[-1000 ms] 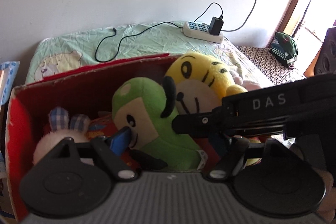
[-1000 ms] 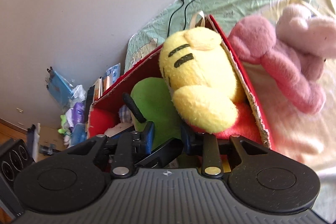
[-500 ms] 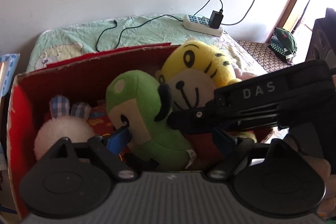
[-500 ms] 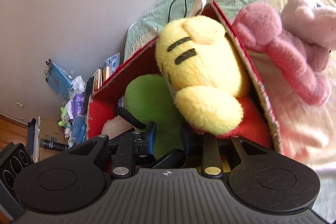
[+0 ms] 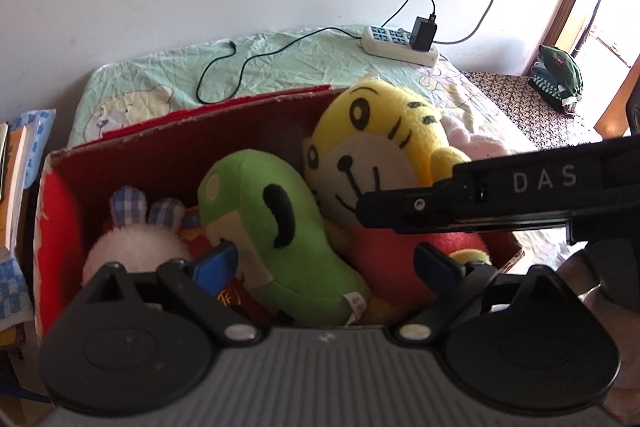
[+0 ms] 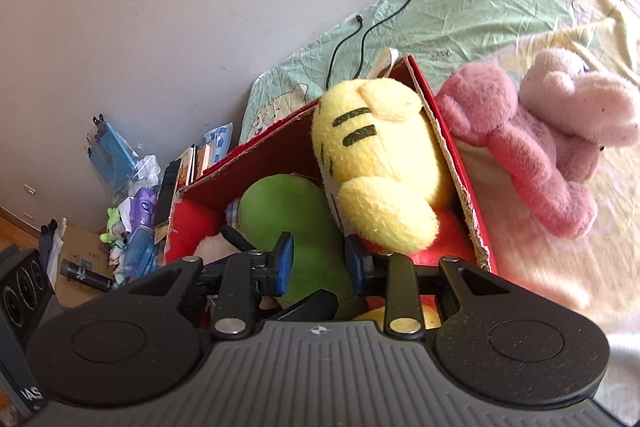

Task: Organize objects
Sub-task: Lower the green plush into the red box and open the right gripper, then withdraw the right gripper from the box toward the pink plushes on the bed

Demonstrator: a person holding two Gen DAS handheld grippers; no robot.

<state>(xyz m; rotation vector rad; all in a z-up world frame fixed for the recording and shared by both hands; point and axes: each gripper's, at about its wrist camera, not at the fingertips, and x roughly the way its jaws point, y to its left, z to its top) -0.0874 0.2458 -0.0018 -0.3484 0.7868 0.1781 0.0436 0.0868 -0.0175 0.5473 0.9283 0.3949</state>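
Since the earlier frame the left wrist view has drawn back and up from the red cardboard box (image 5: 168, 163), so the yellow tiger plush (image 5: 384, 139) now shows its whole face and the green plush (image 5: 280, 227) its full length; both toys sit where they did. Three plush toys are counted inside the box: the green one at centre, the yellow tiger against the box's right wall, and one white plush with checked ears (image 5: 136, 239) near its left wall. Two pink plush toys (image 6: 540, 139) lie outside, just beside the box's right wall on the bedsheet (image 6: 460, 7). One power strip (image 5: 400, 45) with one black adapter lies on the sheet beyond the box's far wall. Left gripper (image 5: 328, 263) hovers over the box's near edge, fingers spread wide on either side of the green plush, holding nothing. Right gripper (image 6: 318, 263) is above the box's near right corner, fingers parted by a narrow gap with the green plush behind it; whether they pinch it cannot be told.
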